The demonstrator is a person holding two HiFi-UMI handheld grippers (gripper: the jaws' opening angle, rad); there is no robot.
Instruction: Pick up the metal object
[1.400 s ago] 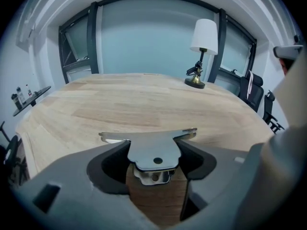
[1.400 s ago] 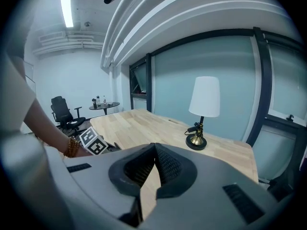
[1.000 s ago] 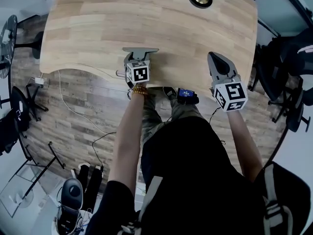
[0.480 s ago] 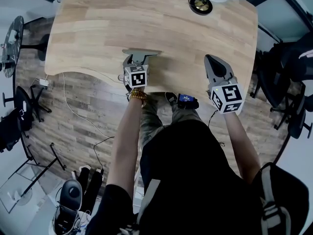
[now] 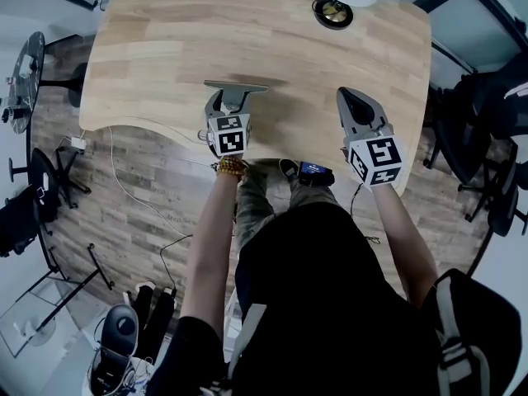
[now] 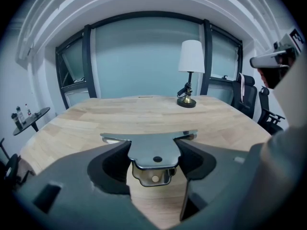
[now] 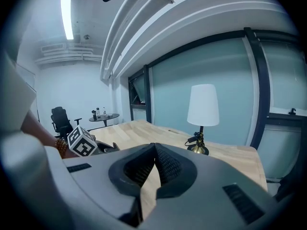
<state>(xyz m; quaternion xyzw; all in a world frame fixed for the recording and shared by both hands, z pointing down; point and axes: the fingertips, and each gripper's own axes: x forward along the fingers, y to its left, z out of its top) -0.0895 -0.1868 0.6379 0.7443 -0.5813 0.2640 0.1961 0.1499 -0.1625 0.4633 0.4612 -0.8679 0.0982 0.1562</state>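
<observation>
L gripper (image 6: 153,158) tipped up, metal object (image 6: 151,143) clamped, R gripper (image 7: 153,146) jaws together

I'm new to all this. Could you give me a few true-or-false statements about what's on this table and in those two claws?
The left gripper clamps the flat silver T-shaped metal piece. True.
The right gripper grips a second metal piece. False: its jaws are together with nothing between them.
A brass-based table lamp stands upright on the light wooden table. True.
The lamp's shade is black. False: it is white.
</observation>
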